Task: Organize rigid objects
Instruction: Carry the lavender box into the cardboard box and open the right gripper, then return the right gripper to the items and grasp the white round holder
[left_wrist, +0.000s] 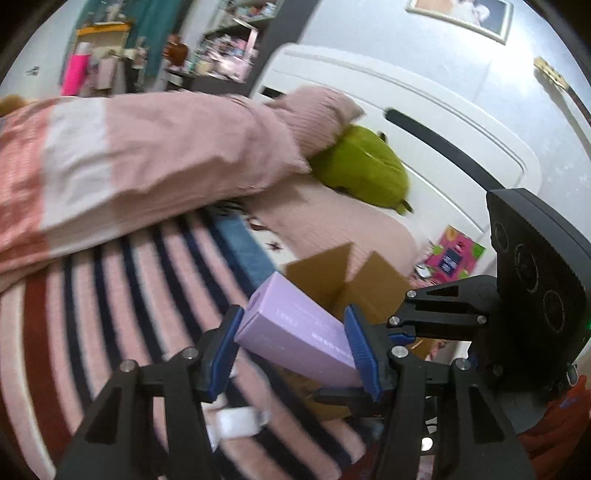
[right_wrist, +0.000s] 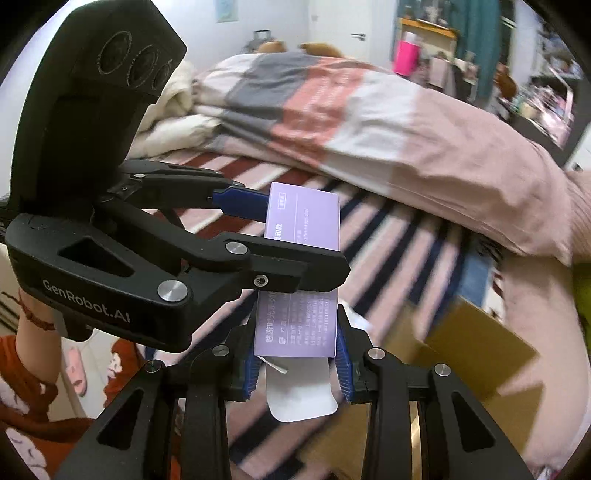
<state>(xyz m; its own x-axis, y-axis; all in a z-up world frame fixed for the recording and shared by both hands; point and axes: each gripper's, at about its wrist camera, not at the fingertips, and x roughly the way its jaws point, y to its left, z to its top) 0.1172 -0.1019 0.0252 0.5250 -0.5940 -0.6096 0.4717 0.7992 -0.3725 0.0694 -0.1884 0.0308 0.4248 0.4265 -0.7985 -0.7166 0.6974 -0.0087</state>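
A long lilac carton (left_wrist: 295, 328) with printed text is held in the air above a striped bed. My left gripper (left_wrist: 293, 349) is shut on its upper part; in the right wrist view the left gripper (right_wrist: 280, 236) crosses the carton (right_wrist: 301, 218) from the left. My right gripper (right_wrist: 295, 360) is shut on the carton's lower end, where an open white flap (right_wrist: 299, 395) hangs out. In the left wrist view the right gripper (left_wrist: 395, 343) comes in from the right. An open brown cardboard box (left_wrist: 347, 284) sits on the bed just behind and below the carton; it also shows in the right wrist view (right_wrist: 476, 354).
A striped pink, navy and red blanket (left_wrist: 122, 295) covers the bed. A pink patchwork duvet (left_wrist: 140, 155) is heaped behind, with a green plush toy (left_wrist: 364, 166) beside it. A white headboard (left_wrist: 424, 110) and a pink packet (left_wrist: 452, 254) lie to the right.
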